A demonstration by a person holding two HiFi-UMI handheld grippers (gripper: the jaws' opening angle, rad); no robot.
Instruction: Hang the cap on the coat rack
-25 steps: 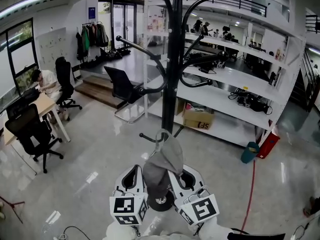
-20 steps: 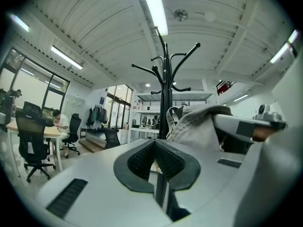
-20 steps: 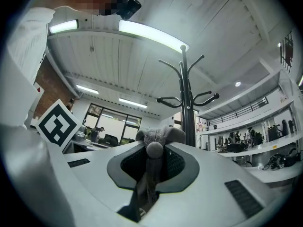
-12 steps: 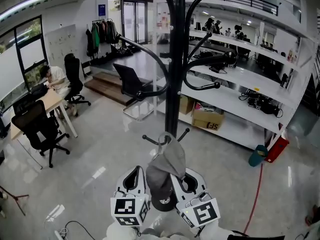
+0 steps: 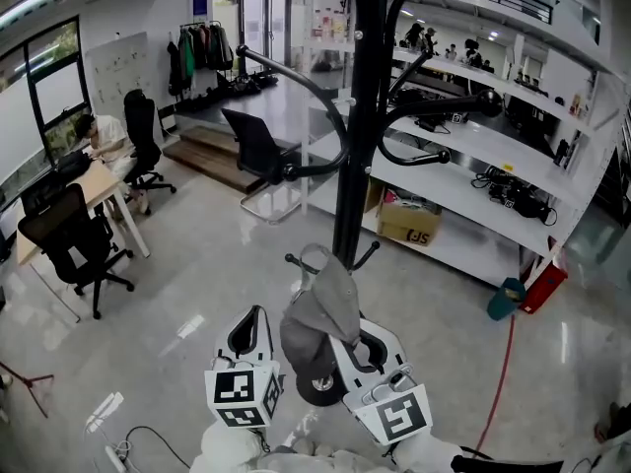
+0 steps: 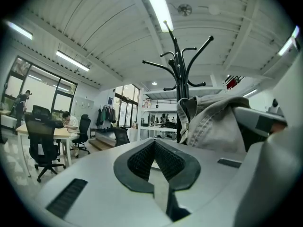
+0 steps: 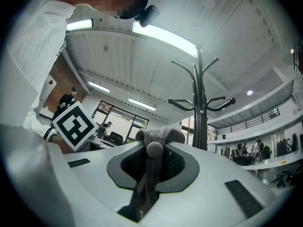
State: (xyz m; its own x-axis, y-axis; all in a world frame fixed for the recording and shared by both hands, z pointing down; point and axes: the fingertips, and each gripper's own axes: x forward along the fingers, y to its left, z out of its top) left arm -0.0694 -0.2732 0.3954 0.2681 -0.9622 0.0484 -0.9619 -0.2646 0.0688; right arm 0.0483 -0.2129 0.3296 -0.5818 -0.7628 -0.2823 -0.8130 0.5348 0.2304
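Left gripper point(image 5: 248, 325) point(image 6: 154, 160): we hold it low, close to our body, pointing away from us. Its jaws are pressed together with nothing between them. Its square-marker cube point(image 5: 242, 399) faces up at us.

Right gripper point(image 5: 363, 351) point(image 7: 150, 167): just beside the left one, at about the same height and angled slightly outward. Its jaws are clamped on the grey fabric cap point(image 5: 320, 313) point(image 7: 158, 136), gripping it at the crown button.

Our white sleeves point(image 5: 237, 451) show at the bottom edge, both forearms drawn in.

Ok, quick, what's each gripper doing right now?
Left gripper: shut, nothing between its jaws.
Right gripper: shut on the cap.
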